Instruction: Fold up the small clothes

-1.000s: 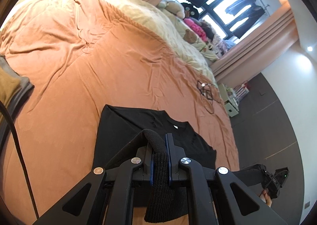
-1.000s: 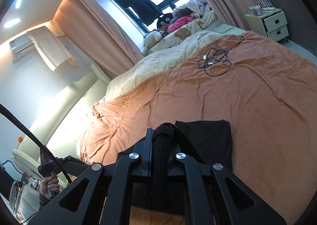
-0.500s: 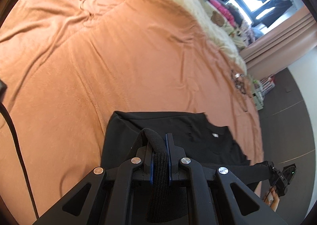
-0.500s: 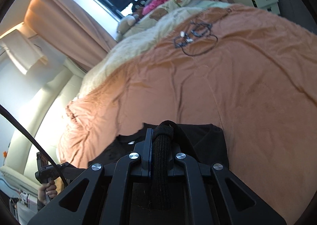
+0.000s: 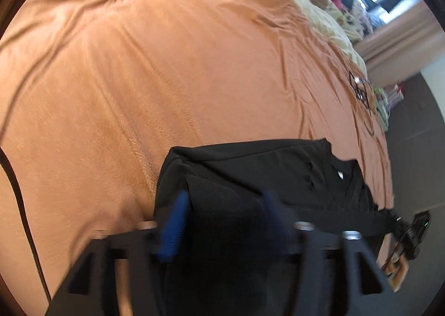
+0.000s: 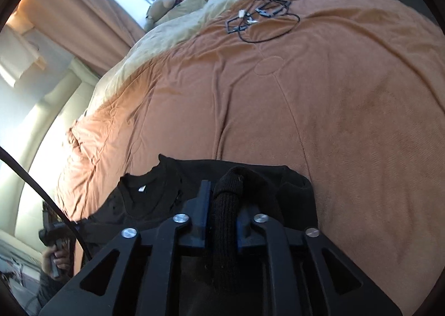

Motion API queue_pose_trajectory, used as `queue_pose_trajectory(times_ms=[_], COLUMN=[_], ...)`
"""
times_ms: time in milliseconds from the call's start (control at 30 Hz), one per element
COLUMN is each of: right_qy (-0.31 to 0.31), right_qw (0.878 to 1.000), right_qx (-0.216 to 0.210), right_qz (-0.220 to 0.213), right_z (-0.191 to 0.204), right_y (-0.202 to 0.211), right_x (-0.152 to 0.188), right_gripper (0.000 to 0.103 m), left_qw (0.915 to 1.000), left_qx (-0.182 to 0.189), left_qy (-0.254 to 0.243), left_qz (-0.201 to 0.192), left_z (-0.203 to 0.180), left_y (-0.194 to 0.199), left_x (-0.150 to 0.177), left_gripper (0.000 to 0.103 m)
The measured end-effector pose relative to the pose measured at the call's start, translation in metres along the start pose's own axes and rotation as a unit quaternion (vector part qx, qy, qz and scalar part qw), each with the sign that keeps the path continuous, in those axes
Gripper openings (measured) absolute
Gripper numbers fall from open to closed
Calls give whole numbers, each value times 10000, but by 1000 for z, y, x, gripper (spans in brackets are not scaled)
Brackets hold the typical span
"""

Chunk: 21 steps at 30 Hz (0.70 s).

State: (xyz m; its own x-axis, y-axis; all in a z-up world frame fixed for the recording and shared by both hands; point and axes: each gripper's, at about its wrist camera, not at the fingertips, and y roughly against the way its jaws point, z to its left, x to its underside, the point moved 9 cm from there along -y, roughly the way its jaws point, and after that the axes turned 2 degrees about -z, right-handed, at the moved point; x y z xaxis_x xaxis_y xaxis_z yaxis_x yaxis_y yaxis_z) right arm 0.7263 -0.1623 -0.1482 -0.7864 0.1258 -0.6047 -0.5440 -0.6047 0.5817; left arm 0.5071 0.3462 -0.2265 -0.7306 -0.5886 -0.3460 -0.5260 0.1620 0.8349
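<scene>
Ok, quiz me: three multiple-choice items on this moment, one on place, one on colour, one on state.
1. Where is the cable tangle?
A. on the blanket, beyond the shirt
B. on the shirt
C. on the floor

2. What colour is the shirt?
A. white
B. black
C. pink

3. How do the left gripper jaws stand?
A. clamped shut on cloth
B. spread apart
C. out of view

Key: 1 A, it lies on the orange blanket far past the shirt. 2 B, black all over. 3 B, the blue pads stand wide apart, having just opened.
</scene>
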Motion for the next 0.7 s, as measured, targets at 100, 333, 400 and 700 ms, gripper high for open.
queue_pose_trajectory(times_ms=[100,333,400,700], right_qy=[311,1214,1472,2388], right_qw=[9992,9864,9803,9439], right_qx=[238,1040,1215,2006], right_qz=[-33,380,502,1084], right_z=[8,23,32,49], right_y=[17,33,35,18], right_x=[1,26,31,55], right_gripper=[72,72,72,72], left_qw=[9982,9813,9744,9441], left_qx=[-320,-1068,-1269,-2027], left_qy=[-505,-1545,-1777,-2547], left_qz=[-96,416,530,528], left_z=[-10,-16,-12,-6], left_y=[17,12,8,-14], left_x=[6,45,56,61], left_gripper=[84,86,86,86])
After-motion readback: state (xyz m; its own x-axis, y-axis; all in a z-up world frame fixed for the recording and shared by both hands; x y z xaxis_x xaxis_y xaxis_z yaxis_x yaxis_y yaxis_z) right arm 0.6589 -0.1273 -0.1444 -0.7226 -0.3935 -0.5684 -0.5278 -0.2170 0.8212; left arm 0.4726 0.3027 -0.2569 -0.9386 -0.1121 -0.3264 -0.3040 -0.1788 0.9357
